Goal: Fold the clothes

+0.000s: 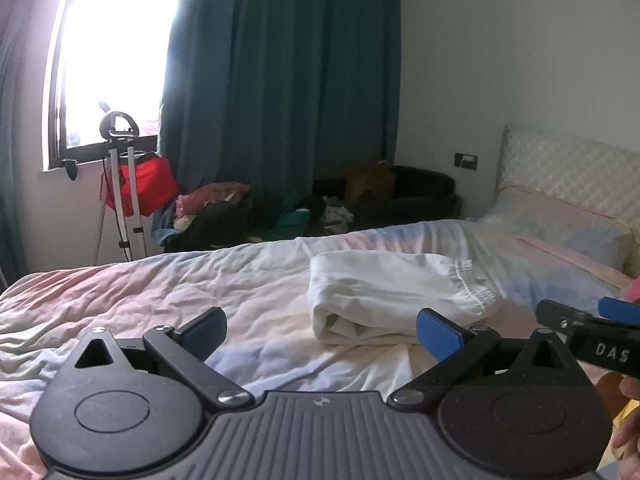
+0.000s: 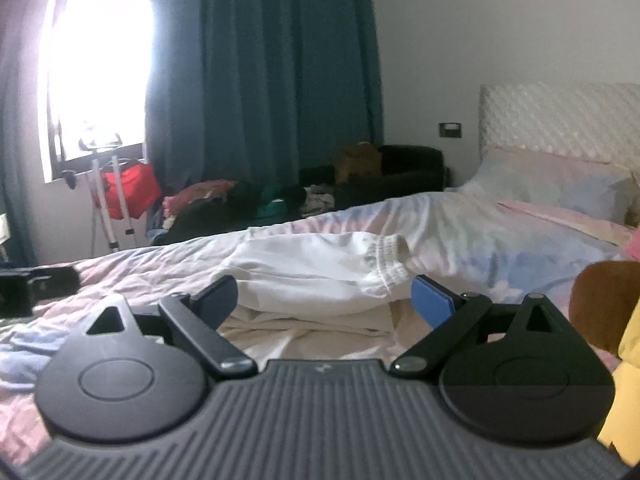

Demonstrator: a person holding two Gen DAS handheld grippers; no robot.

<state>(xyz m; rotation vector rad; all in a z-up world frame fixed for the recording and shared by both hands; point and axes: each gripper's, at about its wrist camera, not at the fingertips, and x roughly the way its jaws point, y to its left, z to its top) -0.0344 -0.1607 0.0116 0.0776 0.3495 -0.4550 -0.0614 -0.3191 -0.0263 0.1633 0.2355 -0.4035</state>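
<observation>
Two tools, both spread wide and holding nothing: your left tool [image 1: 320,330] and right tool [image 2: 324,298] hover just short of the folded white garment [image 1: 396,292], which lies mid-bed [image 1: 160,300], nearer the headboard end. If another fold is intended, take both near corners evenly and keep the elastic waistband [image 2: 386,264] square. Legible writing: "DAS" on the other tool's body at the left view's right edge.

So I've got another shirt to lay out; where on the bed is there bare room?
Free: the bedspread left of the folded white garment, toward the window side, and the strip between garment and pillow. Crowded: the near right corner, where the right claw sits.
</observation>
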